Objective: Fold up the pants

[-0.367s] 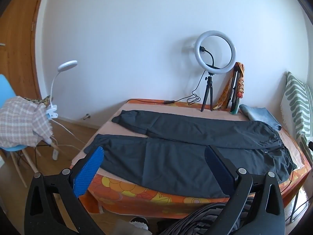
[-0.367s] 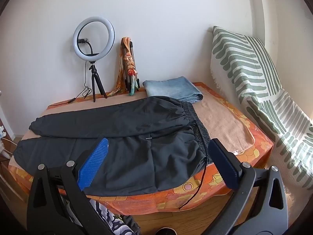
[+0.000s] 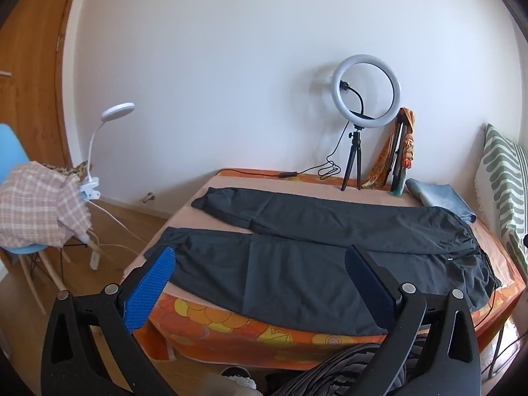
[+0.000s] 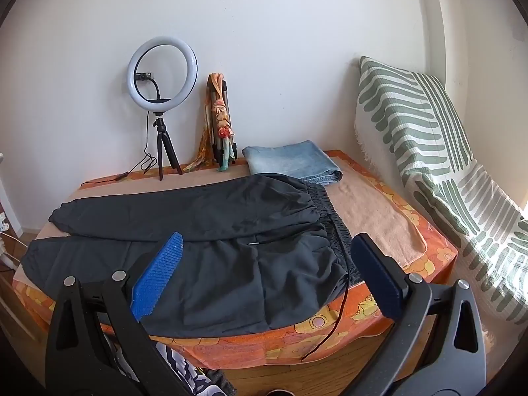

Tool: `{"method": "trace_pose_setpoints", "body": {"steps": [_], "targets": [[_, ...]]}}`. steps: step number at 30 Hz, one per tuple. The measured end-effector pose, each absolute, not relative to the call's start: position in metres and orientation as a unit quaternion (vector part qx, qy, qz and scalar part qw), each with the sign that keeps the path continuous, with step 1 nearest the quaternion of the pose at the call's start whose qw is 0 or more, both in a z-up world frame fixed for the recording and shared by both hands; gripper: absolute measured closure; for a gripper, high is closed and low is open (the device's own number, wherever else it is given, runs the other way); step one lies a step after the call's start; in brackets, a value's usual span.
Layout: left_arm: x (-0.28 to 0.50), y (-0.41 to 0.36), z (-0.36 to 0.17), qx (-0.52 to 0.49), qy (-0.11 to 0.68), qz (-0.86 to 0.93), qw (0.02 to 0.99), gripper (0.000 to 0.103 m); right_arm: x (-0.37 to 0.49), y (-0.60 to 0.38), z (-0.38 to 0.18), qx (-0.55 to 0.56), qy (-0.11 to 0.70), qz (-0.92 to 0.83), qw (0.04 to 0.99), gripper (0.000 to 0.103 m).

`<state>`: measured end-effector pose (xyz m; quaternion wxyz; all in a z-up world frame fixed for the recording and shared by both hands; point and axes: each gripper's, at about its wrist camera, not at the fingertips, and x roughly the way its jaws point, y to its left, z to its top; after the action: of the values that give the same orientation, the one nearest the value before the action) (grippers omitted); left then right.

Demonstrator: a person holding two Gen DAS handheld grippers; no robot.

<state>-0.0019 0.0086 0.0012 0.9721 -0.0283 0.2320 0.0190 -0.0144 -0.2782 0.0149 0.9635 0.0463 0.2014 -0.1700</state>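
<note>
Black pants [image 3: 330,241] flat on table [image 3: 231,323], beyond both grippers; left gripper [image 3: 260,264], right gripper [image 4: 267,260] spread wide, empty, above near edge.

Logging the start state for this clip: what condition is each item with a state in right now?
black pants: spread flat on the table, unfolded, legs apart
drawstring: hanging over the table's front edge
blue jeans: folded, at the back of the table
ring light: upright on its tripod, lit
left tool: open, empty
right tool: open, empty

No readable text or labels anywhere (either view).
</note>
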Motion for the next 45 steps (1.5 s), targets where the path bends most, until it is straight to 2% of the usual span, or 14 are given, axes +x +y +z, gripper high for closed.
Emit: {"method": "trace_pose_setpoints", "body": {"steps": [6,45], "targets": [[-0.003,0.006,0.001,-0.029,0.232,0.019,0.972,0.000,0.008,-0.307,0.014,0.040,0.193,-0.171,0.965,0.000],[-0.002,0.007,-0.001,-0.041,0.237,0.009,0.971,0.000,0.006,-0.303,0.023,0.033,0.178,-0.172,0.968,0.000]]}}
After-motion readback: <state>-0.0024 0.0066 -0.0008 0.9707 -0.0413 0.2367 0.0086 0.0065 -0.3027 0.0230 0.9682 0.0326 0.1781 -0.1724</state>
